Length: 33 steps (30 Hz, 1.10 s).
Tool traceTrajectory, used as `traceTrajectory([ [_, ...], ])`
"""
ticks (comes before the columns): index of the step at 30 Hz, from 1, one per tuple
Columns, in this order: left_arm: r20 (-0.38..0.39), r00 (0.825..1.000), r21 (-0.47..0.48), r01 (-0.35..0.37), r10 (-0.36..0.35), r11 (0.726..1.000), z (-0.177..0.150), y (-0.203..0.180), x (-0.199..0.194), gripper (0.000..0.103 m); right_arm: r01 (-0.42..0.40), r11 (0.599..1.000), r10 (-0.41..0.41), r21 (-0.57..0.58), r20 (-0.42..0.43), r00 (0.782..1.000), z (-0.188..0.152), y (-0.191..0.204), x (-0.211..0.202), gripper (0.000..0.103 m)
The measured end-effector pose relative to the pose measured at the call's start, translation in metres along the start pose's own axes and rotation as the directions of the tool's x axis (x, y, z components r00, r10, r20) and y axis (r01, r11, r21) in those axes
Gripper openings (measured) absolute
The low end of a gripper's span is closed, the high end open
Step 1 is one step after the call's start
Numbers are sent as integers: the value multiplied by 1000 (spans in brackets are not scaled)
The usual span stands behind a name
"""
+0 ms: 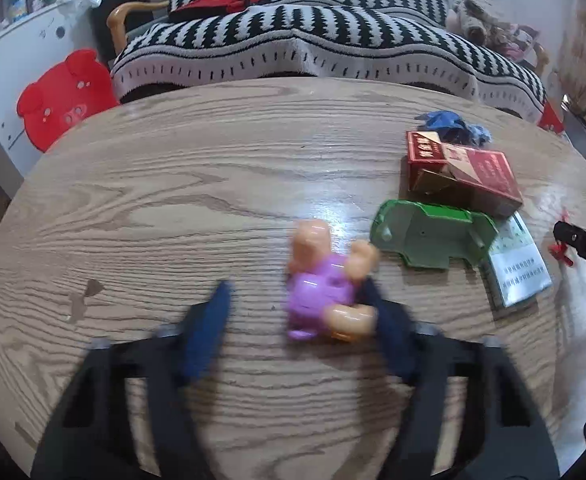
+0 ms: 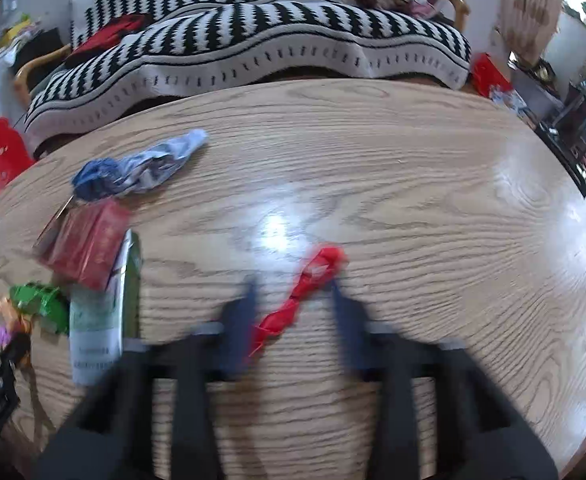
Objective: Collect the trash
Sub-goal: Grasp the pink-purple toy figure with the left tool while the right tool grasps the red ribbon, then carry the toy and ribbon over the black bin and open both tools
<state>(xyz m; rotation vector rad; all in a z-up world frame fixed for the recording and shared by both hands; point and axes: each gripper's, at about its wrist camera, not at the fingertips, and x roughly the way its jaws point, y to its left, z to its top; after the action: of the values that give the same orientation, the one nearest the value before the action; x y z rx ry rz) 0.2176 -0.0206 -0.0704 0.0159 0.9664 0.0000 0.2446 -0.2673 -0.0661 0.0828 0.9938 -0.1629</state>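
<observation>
Clearly both tongs stand open: the left gripper has the toy figure against one finger, and the right gripper straddles the red wrapper on the table. Centre each piece before squeezing, low and steady.

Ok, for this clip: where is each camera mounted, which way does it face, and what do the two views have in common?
Left wrist: on the left gripper, low over the wooden table, facing the striped sofa; its two open fingers frame a pink toy figure.
Right wrist: on the right gripper, same heading; its open fingers straddle a red wrapper.
Shared: red cigarette box, green plastic piece, blue crumpled wrapper, sofa, table.
</observation>
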Motion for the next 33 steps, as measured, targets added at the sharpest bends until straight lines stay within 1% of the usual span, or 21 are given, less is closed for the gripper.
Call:
traceTrajectory([
  [1,-1,1000,8,9,-9,1000,-2,0,-3,37,-9,1000,9,1,-3,1000,-1,0,-1,9],
  [3,-6,1000,0,27,-27,1000,-6,1,-8,37,-56,998,56,6,-12,998,-6,-2,-6,9],
  [7,6,1000,-14,23,-23,1000,-13,8,-24,37,-74,997,74,-10,21,997,-11,-6,-26,9],
  [11,10,999,-7,39,-39,999,-25,12,-45,37,-127,992,127,-21,32,991,-26,-9,-56,9],
  [13,13,998,-1,58,-58,998,-33,11,-59,37,-142,989,143,-32,37,989,-34,-8,-69,9],
  [15,17,996,6,88,-88,996,-44,9,-76,37,-176,984,178,-40,37,983,-47,-8,-87,9],
  [18,41,994,39,102,-104,994,-62,1,-102,37,-228,972,231,-57,49,972,-72,-9,-121,9],
  [20,59,989,66,134,-138,989,-77,-8,-122,37,-252,964,257,-79,56,965,-85,-6,-140,9],
  [21,64,987,78,141,-146,987,-82,-11,-128,37,-269,958,276,-102,64,959,-95,-4,-154,9],
  [24,84,980,145,165,-178,976,-112,-28,-155,37,-298,940,314,-164,82,946,-124,2,-187,9],
  [28,62,974,211,202,-219,956,-156,-38,-176,37,-334,914,358,-229,70,931,-167,6,-215,9],
  [31,43,963,243,250,-268,937,-186,-43,-189,37,-372,891,393,-261,33,919,-203,5,-227,9],
  [33,20,954,252,283,-298,925,-207,-43,-196,37,-411,869,427,-276,-5,904,-227,5,-234,9],
])
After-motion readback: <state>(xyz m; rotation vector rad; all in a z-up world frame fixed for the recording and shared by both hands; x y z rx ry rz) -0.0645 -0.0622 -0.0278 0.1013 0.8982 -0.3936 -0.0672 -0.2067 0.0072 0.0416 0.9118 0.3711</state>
